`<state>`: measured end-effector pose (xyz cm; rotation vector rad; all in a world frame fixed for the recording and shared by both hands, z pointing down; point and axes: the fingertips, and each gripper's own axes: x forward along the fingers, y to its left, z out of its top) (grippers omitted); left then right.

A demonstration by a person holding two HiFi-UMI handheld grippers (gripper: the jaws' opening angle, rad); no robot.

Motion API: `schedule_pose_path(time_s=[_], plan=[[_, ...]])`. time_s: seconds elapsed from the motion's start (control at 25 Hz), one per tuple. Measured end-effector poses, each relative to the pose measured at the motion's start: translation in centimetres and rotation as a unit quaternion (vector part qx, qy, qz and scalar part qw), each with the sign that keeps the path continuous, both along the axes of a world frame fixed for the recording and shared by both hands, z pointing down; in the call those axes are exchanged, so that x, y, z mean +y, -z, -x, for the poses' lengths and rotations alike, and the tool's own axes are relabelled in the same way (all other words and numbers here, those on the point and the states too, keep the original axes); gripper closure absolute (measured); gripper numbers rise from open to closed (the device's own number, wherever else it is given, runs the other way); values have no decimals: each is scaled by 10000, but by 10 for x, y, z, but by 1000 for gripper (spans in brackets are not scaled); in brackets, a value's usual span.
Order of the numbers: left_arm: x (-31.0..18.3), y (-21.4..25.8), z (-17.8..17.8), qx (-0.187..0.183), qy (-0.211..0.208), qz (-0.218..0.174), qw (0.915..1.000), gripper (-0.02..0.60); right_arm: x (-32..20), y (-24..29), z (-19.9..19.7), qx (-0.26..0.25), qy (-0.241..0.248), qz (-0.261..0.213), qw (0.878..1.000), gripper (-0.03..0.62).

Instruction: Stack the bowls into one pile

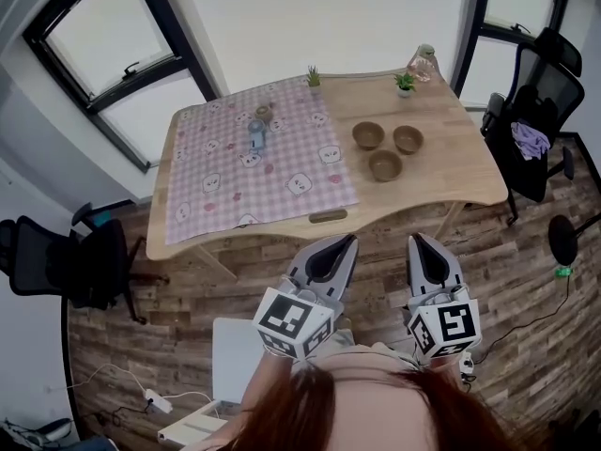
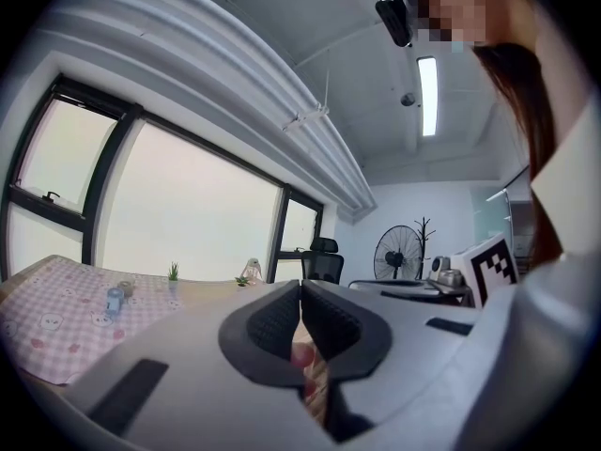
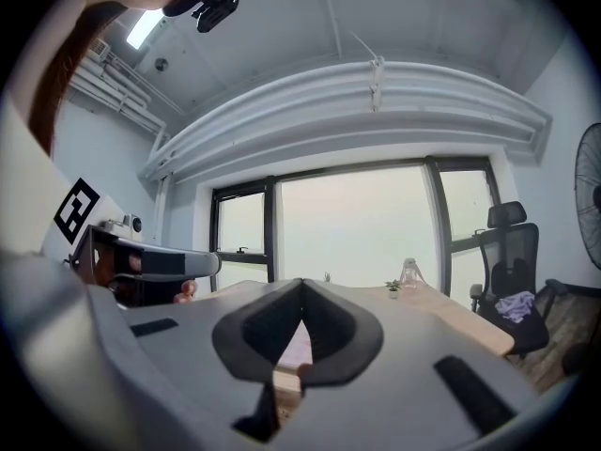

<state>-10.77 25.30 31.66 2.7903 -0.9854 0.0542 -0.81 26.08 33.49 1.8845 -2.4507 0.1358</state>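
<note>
your left gripper (image 1: 340, 244) and right gripper (image 1: 420, 244) both have jaws pressed together, empty, low in the frame. the three bowls (image 1: 385, 165) sit apart, upper right on the bench (image 1: 451, 172). reach them shut and you'll likely shove one away.

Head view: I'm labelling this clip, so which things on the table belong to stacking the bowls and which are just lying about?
Belong to the job: left bowl, right bowl, near bowl, all unstacked; left gripper and right gripper, both shut and empty.
Just lying about: checked cloth, small blue bottle, left plant, right plant, glass bottle.
</note>
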Motion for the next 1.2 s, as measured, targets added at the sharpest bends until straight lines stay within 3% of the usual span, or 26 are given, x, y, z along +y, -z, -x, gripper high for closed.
schedule_pose_path(time_s=[0.68, 1.2], plan=[[-52, -12, 26, 139, 7, 188, 9997, 571, -51, -7, 14, 122, -166, 227, 9995, 594], [-92, -17, -1, 50, -59, 208, 9998, 571, -92, -13, -7, 174, -74, 233, 9995, 594]])
